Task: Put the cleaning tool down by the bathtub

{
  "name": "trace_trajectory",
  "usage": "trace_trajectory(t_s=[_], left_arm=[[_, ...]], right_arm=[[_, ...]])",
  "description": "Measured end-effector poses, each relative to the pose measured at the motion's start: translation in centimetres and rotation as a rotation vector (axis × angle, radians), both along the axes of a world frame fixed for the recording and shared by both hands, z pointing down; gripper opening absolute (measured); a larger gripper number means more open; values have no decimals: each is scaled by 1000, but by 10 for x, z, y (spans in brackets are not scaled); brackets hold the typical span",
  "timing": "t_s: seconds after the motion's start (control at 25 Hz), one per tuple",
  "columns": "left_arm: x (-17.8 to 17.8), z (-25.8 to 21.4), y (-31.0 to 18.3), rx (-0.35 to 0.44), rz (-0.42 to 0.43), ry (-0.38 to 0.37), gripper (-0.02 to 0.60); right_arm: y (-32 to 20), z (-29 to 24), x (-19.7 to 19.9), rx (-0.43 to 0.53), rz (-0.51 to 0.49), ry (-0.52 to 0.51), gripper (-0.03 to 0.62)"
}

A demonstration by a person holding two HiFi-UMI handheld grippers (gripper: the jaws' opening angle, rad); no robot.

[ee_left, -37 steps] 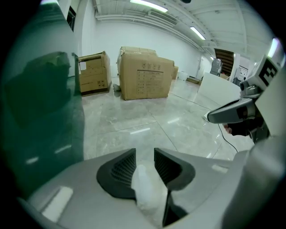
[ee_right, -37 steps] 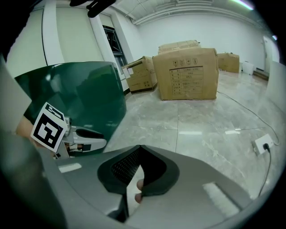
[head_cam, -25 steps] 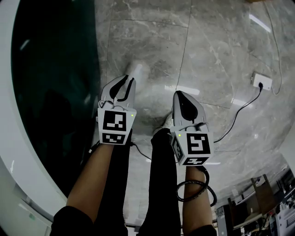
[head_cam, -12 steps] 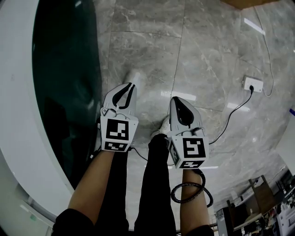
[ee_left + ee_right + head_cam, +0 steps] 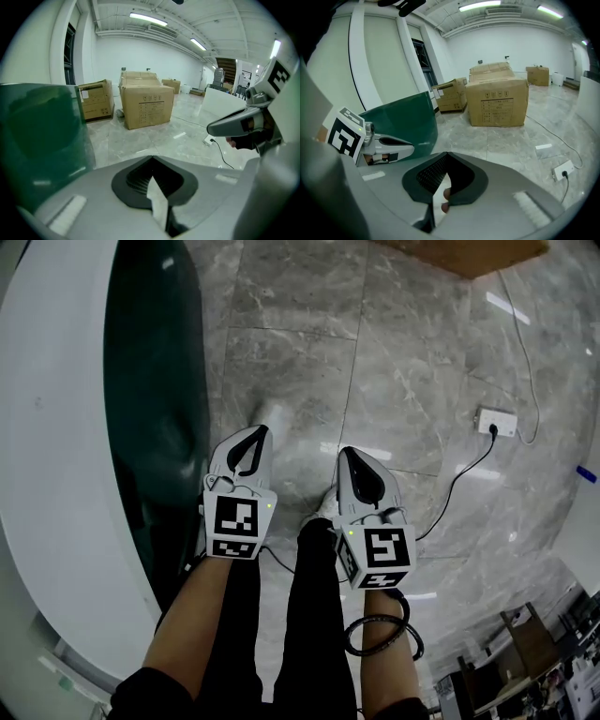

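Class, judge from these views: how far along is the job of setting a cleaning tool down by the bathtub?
Done: this cannot be confirmed, as no cleaning tool shows on the floor beside the bathtub. In hand: nothing. The left gripper and right gripper both have their jaws together with nothing between them. Left: either the tool already lies out of view, or it has yet to be fetched and put down.

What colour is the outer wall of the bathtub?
The outer wall is dark green, below a white rim; the right gripper view shows it best.

Bathtub (image 5: 56,446) left, socket (image 5: 495,421) right, boxes (image 5: 146,105) seemingly beyond
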State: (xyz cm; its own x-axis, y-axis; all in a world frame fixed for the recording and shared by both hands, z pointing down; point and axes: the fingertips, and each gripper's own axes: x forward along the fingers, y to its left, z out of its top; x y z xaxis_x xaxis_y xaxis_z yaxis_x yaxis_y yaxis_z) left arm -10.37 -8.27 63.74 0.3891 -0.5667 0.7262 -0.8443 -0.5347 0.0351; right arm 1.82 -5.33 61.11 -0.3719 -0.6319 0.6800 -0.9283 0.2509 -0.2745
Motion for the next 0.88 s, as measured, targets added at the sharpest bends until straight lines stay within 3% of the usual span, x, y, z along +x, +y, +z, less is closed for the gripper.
trace_trajectory(t_s=[0.88], left_arm=[[8,-139,-6,119,-12,63,0]], right_arm=[[-10,-128,-4,137,-6,-39,26]])
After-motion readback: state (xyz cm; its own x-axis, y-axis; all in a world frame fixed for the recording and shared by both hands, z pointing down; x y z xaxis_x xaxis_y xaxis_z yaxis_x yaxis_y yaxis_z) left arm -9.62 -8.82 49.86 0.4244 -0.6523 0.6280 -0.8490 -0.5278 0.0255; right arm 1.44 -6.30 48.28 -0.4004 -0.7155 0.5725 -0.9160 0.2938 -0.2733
